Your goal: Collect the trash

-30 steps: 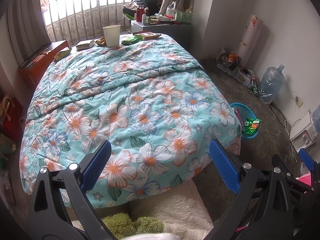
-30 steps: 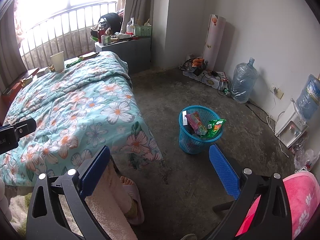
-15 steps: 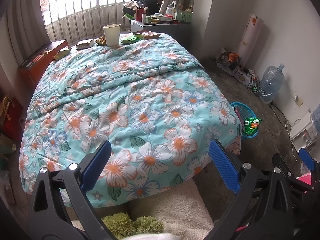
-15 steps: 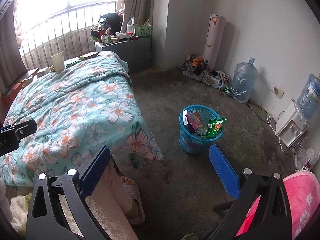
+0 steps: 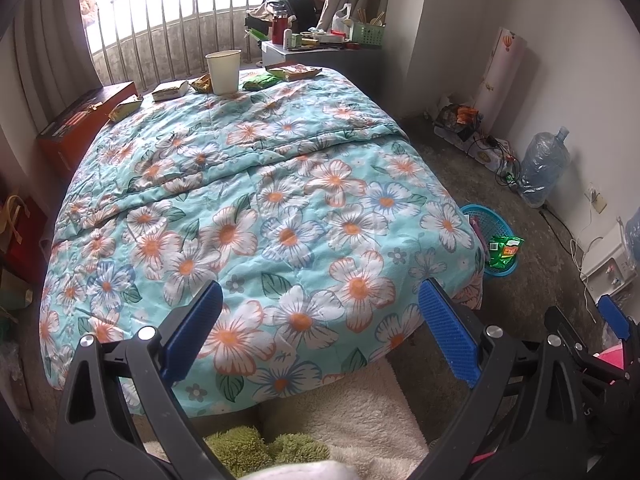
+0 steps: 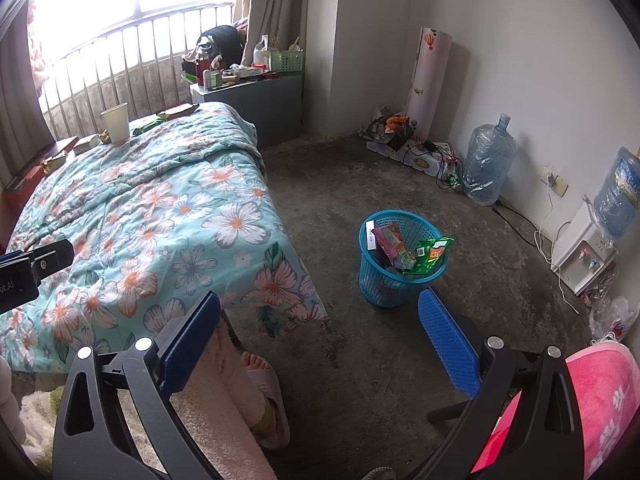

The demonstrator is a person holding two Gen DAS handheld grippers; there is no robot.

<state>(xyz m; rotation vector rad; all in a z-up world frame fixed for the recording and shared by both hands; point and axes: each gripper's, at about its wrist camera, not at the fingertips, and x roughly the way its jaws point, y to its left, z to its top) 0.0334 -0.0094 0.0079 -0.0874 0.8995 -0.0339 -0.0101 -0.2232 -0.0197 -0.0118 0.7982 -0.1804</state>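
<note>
Trash lies along the far end of the floral bed [image 5: 280, 184]: a paper cup [image 5: 223, 72], a green wrapper [image 5: 258, 81], a flat snack pack [image 5: 294, 72], a yellow wrapper [image 5: 202, 83], a small box [image 5: 171, 90] and another wrapper [image 5: 125, 109]. A blue bin [image 6: 396, 258] on the floor right of the bed holds wrappers, and a green bag [image 6: 434, 250] hangs over its rim. My left gripper [image 5: 320, 328] hangs open over the bed's near end. My right gripper [image 6: 320, 332] is open over the floor, short of the bin. Neither holds anything.
A cluttered grey cabinet [image 6: 256, 104] stands past the bed by the window bars. Water bottles [image 6: 488, 160], cables and a dispenser [image 6: 584, 256] line the right wall. A person's slippered foot [image 6: 264, 384] is beside the bed. A red box [image 5: 84, 120] sits left of the bed.
Both views have drifted only slightly; nothing was picked up or let go, and both grippers stay open.
</note>
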